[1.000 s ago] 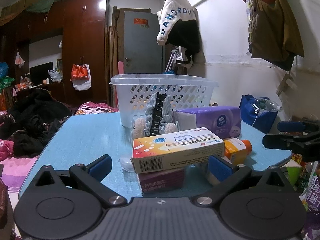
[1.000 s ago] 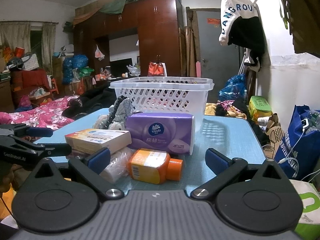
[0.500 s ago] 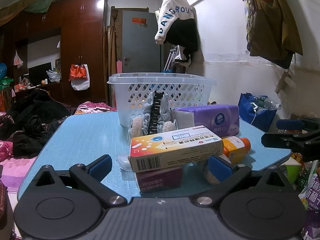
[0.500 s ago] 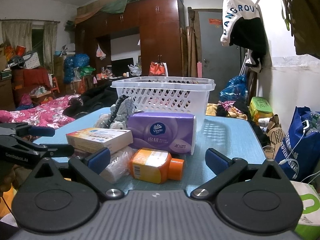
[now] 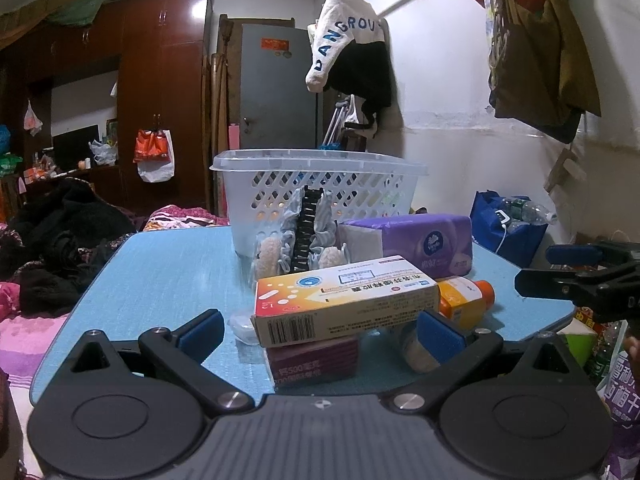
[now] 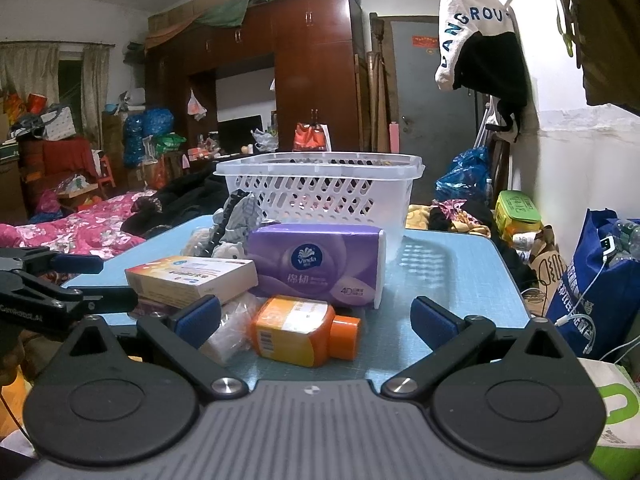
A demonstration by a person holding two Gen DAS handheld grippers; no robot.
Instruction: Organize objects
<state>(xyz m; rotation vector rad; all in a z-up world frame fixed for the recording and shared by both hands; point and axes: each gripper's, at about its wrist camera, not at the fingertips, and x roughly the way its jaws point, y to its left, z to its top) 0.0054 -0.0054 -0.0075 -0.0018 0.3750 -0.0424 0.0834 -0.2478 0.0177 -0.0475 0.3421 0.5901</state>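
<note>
On the blue table (image 5: 160, 272) stands a white plastic basket (image 5: 320, 184), also in the right wrist view (image 6: 320, 192). In front of it lie a purple tissue pack (image 6: 316, 266), an orange bottle (image 6: 300, 330), a white-orange medicine box (image 5: 344, 300) stacked on a maroon box (image 5: 316, 362), a clear wrapped packet (image 6: 230, 326) and grey gloves (image 5: 304, 232). My left gripper (image 5: 320, 330) is open, just short of the medicine box. My right gripper (image 6: 316, 318) is open, just short of the orange bottle. Each gripper shows at the edge of the other's view.
A blue bag (image 6: 596, 280) with bottles stands right of the table by the white wall. A bed with pink bedding (image 6: 80, 232) and dark clothes (image 5: 60, 248) lies to the left. A dark wardrobe (image 6: 304, 80) and grey door (image 5: 276, 88) are behind.
Both grippers have edged very slightly closer to the objects. Nothing on the table has moved and both stay open.
</note>
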